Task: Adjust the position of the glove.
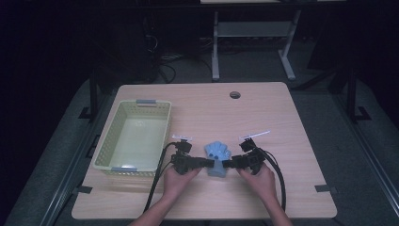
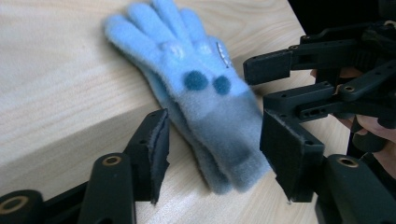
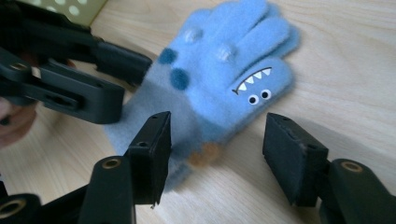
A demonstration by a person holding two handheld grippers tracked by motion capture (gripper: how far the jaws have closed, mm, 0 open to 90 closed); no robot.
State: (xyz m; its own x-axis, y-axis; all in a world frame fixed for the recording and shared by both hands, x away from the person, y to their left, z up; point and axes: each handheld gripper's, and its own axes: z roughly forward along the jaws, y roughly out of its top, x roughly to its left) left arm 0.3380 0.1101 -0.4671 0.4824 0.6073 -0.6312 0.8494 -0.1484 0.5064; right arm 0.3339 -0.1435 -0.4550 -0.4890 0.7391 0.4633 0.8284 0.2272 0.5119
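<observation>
A fluffy blue glove (image 1: 217, 157) with a monster face lies flat on the wooden table (image 1: 263, 117), near its front edge. My left gripper (image 1: 207, 163) reaches in from the left at the cuff end, and my right gripper (image 1: 227, 164) comes from the right. In the left gripper view the glove's grey-blue cuff (image 2: 224, 135) sits between the open jaws of the left gripper (image 2: 219, 154), with no firm pinch showing. In the right gripper view the right gripper (image 3: 217, 149) stands open astride the thumb and lower edge of the glove (image 3: 224, 79). The two grippers face each other closely.
A pale green plastic basket (image 1: 108, 141) stands at the table's left side, close to my left hand. A round cable hole (image 1: 235, 94) lies near the far edge. Cables trail back from both grippers toward the front edge.
</observation>
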